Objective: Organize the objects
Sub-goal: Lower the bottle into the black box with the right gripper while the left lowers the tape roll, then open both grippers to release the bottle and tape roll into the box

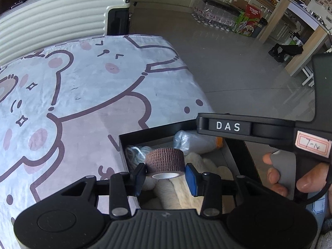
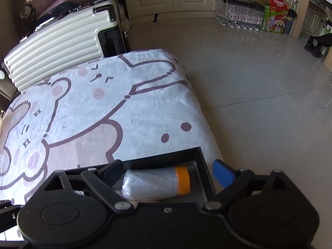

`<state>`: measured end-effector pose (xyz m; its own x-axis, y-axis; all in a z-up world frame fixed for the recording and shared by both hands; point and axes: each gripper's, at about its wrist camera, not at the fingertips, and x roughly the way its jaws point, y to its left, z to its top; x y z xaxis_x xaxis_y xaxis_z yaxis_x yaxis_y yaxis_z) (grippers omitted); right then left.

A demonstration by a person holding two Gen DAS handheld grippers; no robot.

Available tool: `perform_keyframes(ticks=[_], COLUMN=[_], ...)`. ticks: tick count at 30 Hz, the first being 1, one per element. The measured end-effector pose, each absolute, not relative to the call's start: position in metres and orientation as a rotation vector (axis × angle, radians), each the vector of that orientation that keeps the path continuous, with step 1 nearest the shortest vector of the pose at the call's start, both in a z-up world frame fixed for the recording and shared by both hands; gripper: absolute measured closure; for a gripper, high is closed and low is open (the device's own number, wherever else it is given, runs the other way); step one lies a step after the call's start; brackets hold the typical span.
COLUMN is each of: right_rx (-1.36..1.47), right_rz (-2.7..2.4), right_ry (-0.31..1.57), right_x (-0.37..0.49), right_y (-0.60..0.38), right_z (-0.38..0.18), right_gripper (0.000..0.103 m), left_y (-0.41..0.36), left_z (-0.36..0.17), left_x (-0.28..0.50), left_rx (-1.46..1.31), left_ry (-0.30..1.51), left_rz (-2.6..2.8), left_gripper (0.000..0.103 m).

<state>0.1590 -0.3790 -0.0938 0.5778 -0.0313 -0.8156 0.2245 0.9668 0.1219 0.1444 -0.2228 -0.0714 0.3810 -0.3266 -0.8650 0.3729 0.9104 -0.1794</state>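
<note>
Left hand-held gripper (image 1: 165, 179) pinches a brown bandage roll (image 1: 165, 159) between its pads, holding it over the open black box (image 1: 124, 145) that sits at the table's near corner. Just below the roll lie something pale and fuzzy (image 1: 199, 188) and a tangle of light-blue yarn (image 1: 134, 153). Right hand-held gripper (image 2: 168, 173) stands spread wide, nothing between its pads, with a plastic-wrapped roll with an orange end (image 2: 157, 183) lying in the box just ahead of it. I judge the step in hand to be putting the bandage roll into the box; the next move calls for lowering it into a free spot and releasing. Beyond the box stretches the bear-print cloth (image 1: 83, 95) on the table, and farther off a cream suitcase (image 1: 56, 18).
</note>
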Motion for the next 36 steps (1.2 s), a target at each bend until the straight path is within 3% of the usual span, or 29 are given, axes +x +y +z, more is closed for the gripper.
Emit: perform_keyframes(ticks=[15,36], right_rx=[0.367,0.397], right_rz=[-0.255,-0.301], right_ry=[0.865,0.863], right_x=[0.121,0.109], right_y=[-0.434,-0.469], right_z=[-0.070,-0.078], right_gripper=[0.011,0.012], left_y=[-0.274,-0.315], left_z=[-0.081,-0.131], left_x=[0.141,0.153], left_rx=[-0.011,-0.071], left_ry=[1.080,1.179], left_rz=[-0.543,-0.532], left_gripper=[0.060,0.060])
